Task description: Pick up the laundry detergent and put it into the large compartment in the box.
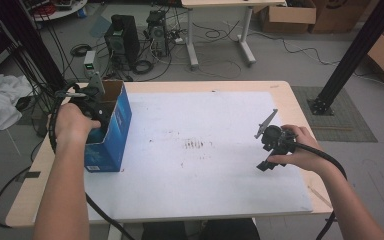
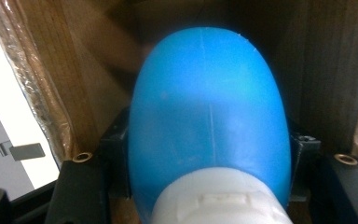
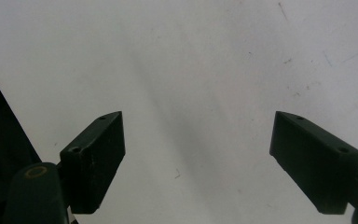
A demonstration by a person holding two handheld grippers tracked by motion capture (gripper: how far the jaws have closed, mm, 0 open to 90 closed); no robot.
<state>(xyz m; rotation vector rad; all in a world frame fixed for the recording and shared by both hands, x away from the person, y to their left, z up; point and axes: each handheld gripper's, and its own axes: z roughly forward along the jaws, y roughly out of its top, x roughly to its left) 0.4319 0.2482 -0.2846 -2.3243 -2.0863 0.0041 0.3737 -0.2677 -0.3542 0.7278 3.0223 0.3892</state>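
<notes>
Left gripper (image 1: 92, 105) is reaching down into the open top of the blue box (image 1: 116, 131), which is standing at about 9 o'clock on the white mat (image 1: 200, 190). From the high view, the hand (image 1: 72, 124) and the box wall are hiding what the jaws are doing. The left gripper view is giving what the high view is not: a blue bottle (image 2: 209, 112) with a white cap (image 2: 219, 198) is sitting between the two black jaws, which are pressing on its sides, so the left gripper (image 2: 209, 158) is clamped on the bottle. The bottle is pointing away from the camera toward 12 o'clock, cap nearest to the lens, with the brown inner walls of the box around it.

Right gripper (image 1: 269, 150) is resting at about 3 o'clock on the mat, well apart from the box. In the right gripper view, the right gripper (image 3: 198, 158) is holding its jaws wide apart, with bare mat (image 3: 191, 60) between them.
</notes>
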